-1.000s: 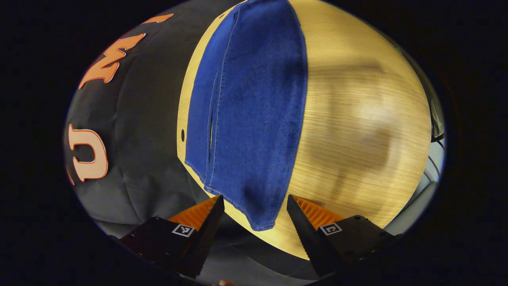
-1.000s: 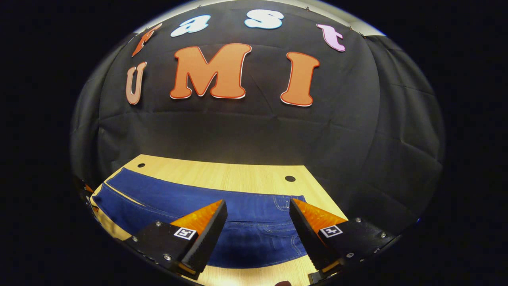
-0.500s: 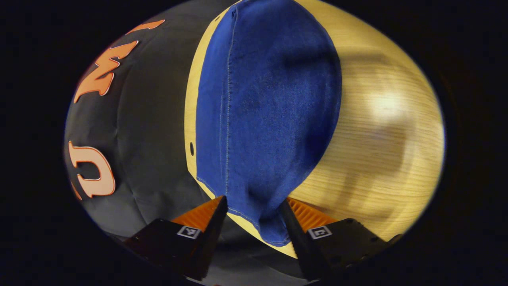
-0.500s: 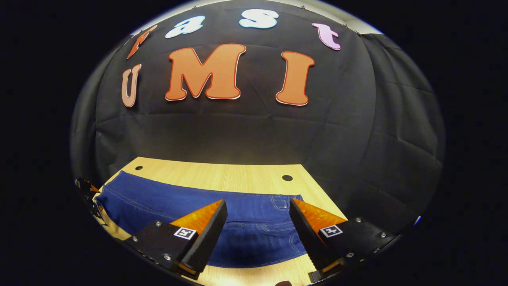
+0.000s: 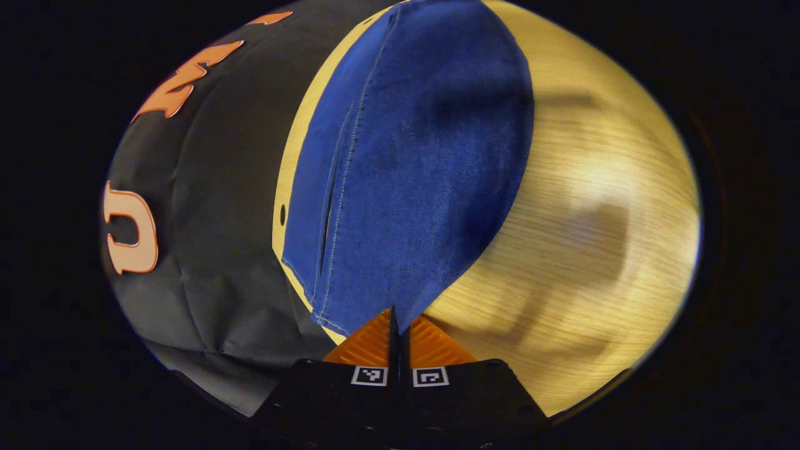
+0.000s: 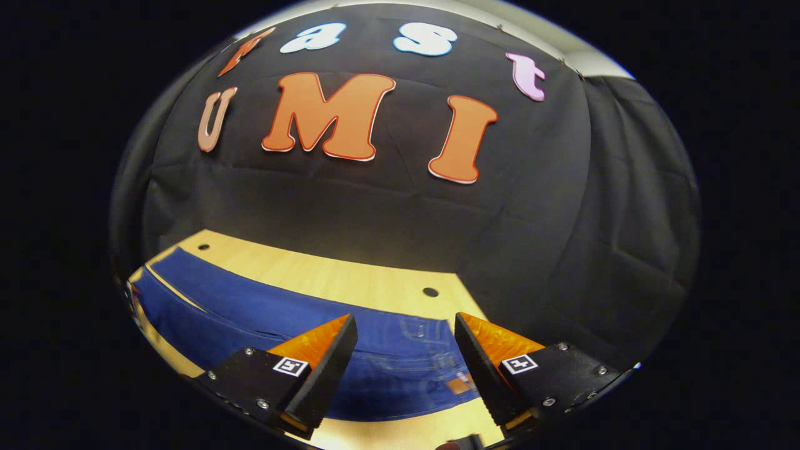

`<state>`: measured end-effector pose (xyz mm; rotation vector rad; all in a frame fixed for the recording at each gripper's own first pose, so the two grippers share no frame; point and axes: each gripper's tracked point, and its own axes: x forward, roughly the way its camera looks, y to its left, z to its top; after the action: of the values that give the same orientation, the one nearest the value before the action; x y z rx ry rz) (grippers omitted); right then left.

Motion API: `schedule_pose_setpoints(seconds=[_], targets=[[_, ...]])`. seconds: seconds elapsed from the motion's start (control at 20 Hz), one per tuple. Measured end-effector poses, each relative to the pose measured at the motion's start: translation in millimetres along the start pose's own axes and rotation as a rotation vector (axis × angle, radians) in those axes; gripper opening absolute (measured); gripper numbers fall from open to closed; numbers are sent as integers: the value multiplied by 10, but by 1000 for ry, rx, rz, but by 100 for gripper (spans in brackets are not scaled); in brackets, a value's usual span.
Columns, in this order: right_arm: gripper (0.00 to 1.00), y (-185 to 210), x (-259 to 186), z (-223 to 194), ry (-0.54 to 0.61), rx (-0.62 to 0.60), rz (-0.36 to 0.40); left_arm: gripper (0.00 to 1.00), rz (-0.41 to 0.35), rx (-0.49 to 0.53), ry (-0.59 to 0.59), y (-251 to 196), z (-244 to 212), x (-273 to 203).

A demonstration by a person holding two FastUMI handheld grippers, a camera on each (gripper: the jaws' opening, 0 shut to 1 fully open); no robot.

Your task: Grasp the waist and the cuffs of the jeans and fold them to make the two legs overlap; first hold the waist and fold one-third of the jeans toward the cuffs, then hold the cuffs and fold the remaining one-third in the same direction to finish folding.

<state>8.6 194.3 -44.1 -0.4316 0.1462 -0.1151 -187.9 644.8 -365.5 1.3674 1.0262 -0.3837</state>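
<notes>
Left claw (image 5: 398,325) pressed together, pinching cuff edge of jeans (image 5: 406,169) on bench (image 5: 581,206). Right claw (image 6: 405,340) spread above waist, not touching denim.

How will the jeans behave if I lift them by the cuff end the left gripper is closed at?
The jeans are probably floppy: they lie flat and follow the table. Lifted by the left gripper alone, the rest would likely sag and drag. The denim looks coarse, so slipping seems unlikely.
</notes>
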Motion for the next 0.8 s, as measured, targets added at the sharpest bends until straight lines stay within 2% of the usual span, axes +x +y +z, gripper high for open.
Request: schedule_pose_setpoints(seconds=[0.15, 0.25, 0.35, 0.5, 0.6, 0.8], targets=[[97, -319, -6, -125, -41, -304, -33, 1, 7, 67, 21, -35, 10, 2], [97, -448, -42, -401, -7, -468, -13, 1, 16, 63, 34, -52, 6, 43], [98, -504, -73, -798, 43, -590, 37, 0, 24, 43, 44, -53, 8, 39], [97, -542, -122, -1275, 78, -857, 107, 0, 25, 54, 59, -53, -4, 16], [98, -463, -132, -1579, 90, -1003, 185, 0, 24, 65, 69, -46, -3, 24], [97, -255, -1, -2009, 102, -1142, 328, 0, 23, 83, 85, -47, -12, 25]])
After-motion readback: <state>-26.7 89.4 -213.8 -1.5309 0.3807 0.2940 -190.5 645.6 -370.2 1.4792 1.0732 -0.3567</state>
